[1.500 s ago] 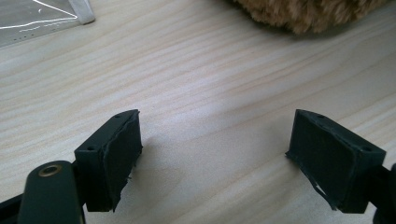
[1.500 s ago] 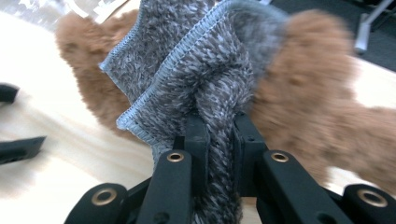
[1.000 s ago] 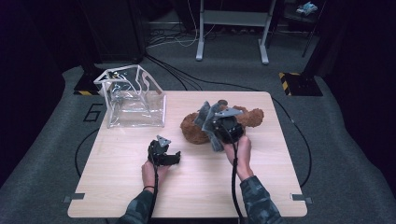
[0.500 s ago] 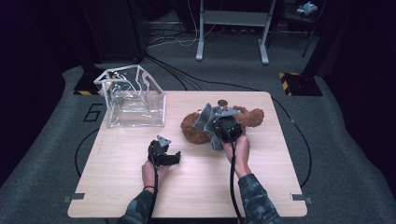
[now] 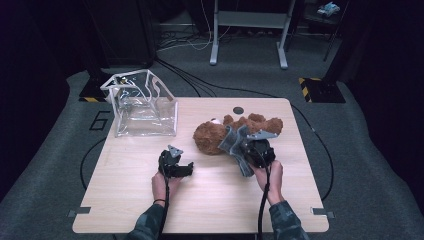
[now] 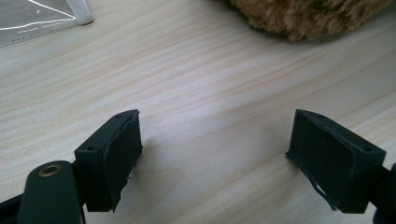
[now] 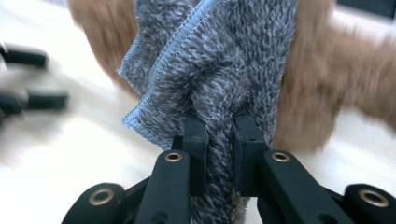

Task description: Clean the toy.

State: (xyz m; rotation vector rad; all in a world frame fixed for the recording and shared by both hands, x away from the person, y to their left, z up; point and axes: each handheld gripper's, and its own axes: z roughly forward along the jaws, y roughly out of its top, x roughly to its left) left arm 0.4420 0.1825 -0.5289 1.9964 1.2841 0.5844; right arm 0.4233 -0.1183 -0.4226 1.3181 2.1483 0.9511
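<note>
Meanwhile the table point(image 5: 125, 200), clear bag point(image 5: 145, 107) and teddy bear point(image 5: 212, 137) lie as before — the right gripper point(image 5: 239, 152), pinching the grey cloth point(image 7: 219, 60), has sunk lower beside the bear — and the left gripper point(image 6: 215, 154) rests spread, unmoved.

Wooden table point(image 5: 200, 200) evenly lit from overhead, surroundings dark — far floor dim, soft shadows under the left gripper's pads point(image 6: 114, 154), sharp focus there, right gripper view motion-blurred — brown plush point(image 7: 336, 84) smeared, grey cloth point(image 7: 224, 70) crisp.
</note>
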